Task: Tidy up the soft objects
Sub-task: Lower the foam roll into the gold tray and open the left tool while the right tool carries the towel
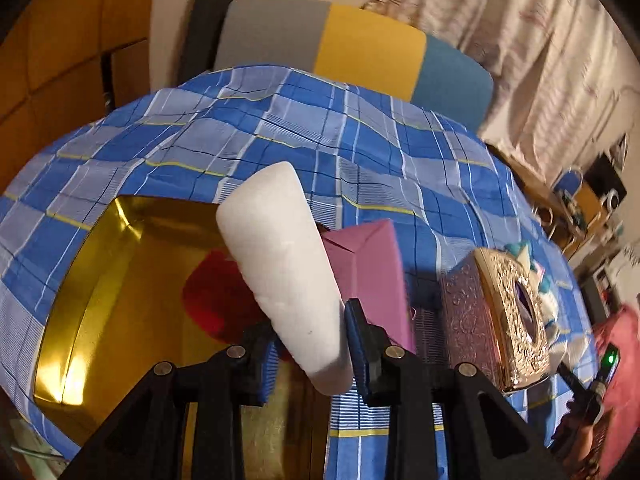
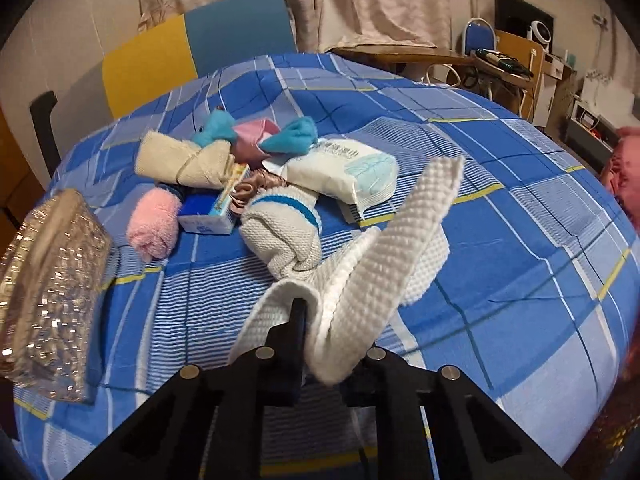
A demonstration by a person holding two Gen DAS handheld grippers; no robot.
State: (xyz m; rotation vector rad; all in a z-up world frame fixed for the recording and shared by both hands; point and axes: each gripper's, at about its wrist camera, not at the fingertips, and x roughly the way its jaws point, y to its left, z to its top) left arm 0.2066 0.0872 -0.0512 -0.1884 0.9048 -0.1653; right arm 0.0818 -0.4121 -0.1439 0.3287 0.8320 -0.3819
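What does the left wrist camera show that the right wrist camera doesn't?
Only the left view shows a gold tin with a red item inside, a purple box, and the left gripper shut on a white foam piece.

Only the right view shows the pile of rolled towels and the right gripper holding a white cloth.

Both show the blue checked tablecloth and the shiny tissue box.

Blue plaid cloth (image 2: 500, 208) covering table. Glittery tissue box (image 1: 508, 312) sitting on it beside pink box (image 1: 372, 272), corner of it showing in other view too. Tri-color chair (image 1: 360, 48) standing at far edge, curtains (image 2: 360, 0) hanging behind. Cluttered desk (image 2: 508, 60) sitting off right, blurry.
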